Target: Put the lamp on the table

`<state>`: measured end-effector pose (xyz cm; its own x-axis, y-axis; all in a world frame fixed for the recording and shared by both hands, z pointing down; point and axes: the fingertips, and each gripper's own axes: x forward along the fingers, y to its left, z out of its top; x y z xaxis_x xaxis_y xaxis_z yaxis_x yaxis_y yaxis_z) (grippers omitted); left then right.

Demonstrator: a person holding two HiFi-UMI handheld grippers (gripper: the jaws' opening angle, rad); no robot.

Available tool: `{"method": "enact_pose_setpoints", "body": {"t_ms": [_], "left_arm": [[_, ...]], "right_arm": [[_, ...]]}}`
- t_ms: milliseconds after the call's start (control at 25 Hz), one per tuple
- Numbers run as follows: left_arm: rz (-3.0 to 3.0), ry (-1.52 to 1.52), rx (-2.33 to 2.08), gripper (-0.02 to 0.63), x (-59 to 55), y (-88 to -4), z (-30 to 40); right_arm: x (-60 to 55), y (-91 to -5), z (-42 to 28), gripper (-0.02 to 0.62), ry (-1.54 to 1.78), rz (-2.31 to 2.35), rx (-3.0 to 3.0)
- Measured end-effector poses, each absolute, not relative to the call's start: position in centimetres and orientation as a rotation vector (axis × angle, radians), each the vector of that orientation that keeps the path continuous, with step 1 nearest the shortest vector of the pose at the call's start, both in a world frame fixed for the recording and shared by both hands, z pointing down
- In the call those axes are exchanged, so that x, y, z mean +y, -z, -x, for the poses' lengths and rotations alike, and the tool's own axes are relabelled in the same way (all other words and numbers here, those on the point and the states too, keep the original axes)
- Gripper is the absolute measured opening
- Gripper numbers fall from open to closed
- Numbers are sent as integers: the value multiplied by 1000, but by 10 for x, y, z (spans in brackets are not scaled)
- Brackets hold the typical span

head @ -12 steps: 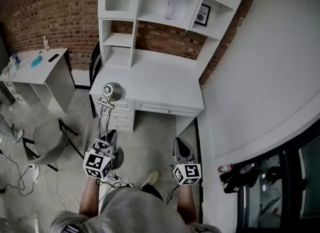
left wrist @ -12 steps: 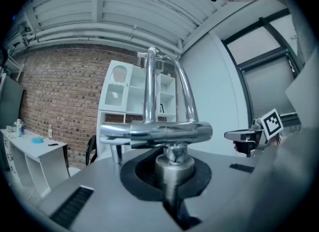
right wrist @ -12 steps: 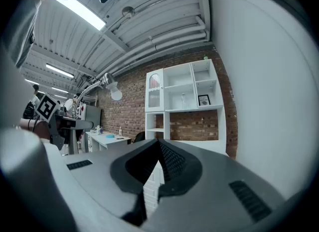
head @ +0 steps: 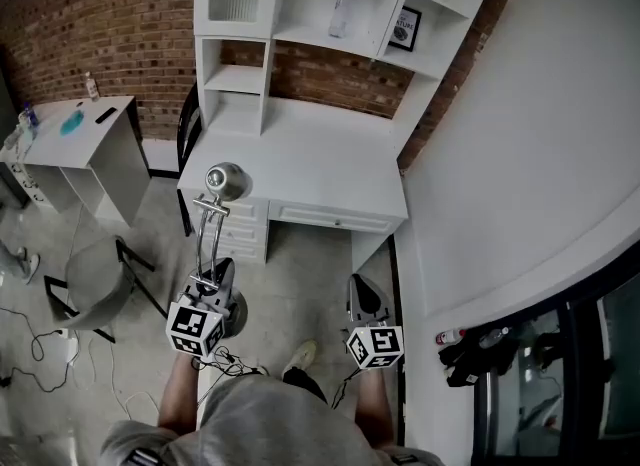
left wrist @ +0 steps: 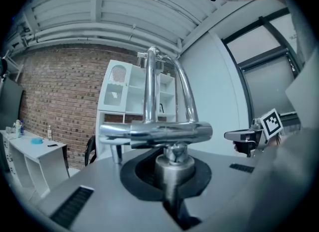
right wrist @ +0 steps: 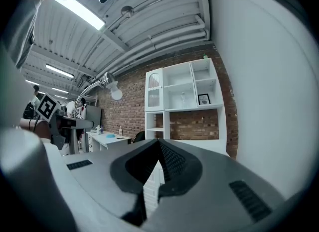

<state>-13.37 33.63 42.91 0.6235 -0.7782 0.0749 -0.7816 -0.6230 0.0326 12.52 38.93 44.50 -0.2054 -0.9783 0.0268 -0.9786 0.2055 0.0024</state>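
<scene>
The left gripper (left wrist: 172,175) is pinching the lamp (left wrist: 154,131): its two jaws are closing tight around the short chrome post just under the lamp's horizontal crossbar, and twin chrome tubes are rising from that bar toward the ceiling. The right gripper (right wrist: 158,145) is holding nothing, its jaws pressing together at the tips with only a thin slit showing lower down between the dark pads. In the head view the left gripper is carrying the lamp upright in the air above the floor (head: 290,284), with the round lamp head sitting just in front of the front left corner of the white table (head: 330,169), so the lamp is not yet resting on it. The right gripper is hanging level with the left one, well apart from it and nearer the white wall (head: 520,154), both marker cubes (head: 193,329) facing the camera. Beyond the table a white shelf unit (head: 300,14) is standing against the brick wall (head: 90,14). Off to the left a smaller white side desk (head: 85,129) and a grey chair (head: 95,284) are standing, with cables (head: 40,354) trailing across the floor.
</scene>
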Motion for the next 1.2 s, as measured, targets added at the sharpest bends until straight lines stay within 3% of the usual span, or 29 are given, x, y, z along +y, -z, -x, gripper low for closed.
{"method": "enact_pose_setpoints", "body": {"t_ms": [1200], "left_arm": [[-2700,-95,-1456,0,233,-429,42]], "right_arm": [[270,-454,-237,25,-73,-1964,-2499]]}}
